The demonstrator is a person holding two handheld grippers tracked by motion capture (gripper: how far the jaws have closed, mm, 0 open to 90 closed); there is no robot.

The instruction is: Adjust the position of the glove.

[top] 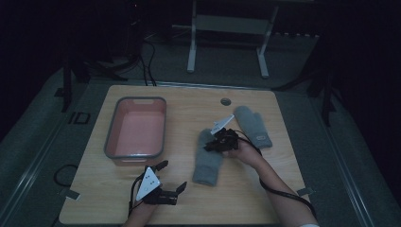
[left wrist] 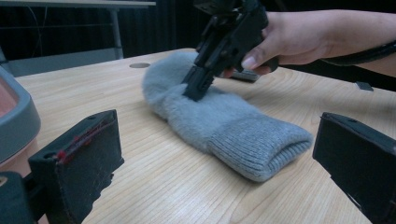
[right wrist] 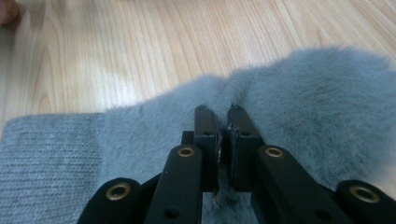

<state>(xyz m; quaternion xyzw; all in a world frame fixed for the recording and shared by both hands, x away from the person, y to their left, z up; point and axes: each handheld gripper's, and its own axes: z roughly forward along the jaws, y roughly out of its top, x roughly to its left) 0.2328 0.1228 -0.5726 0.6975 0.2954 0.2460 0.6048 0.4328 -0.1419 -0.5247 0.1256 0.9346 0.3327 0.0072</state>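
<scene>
A grey fuzzy mitten (top: 208,163) lies on the wooden table (top: 189,109), its knit cuff toward the person. My right gripper (top: 209,145) presses down on its upper part, near the thumb. In the right gripper view the gripper (right wrist: 223,114) is shut, with a fold of the mitten's fur (right wrist: 299,102) pinched between the jaws. My left gripper (top: 171,176) hovers open near the table's front edge, left of the cuff, holding nothing. In the left gripper view its jaws stand wide apart with the mitten (left wrist: 224,116) beyond them. A second grey mitten (top: 253,125) lies to the right.
A pink basin with a grey rim (top: 135,100) stands at the table's left, its rim (left wrist: 18,116) close beside my left gripper. A round cable hole (top: 225,101) sits near the far edge. A white-legged stand (top: 191,56) is on the floor beyond.
</scene>
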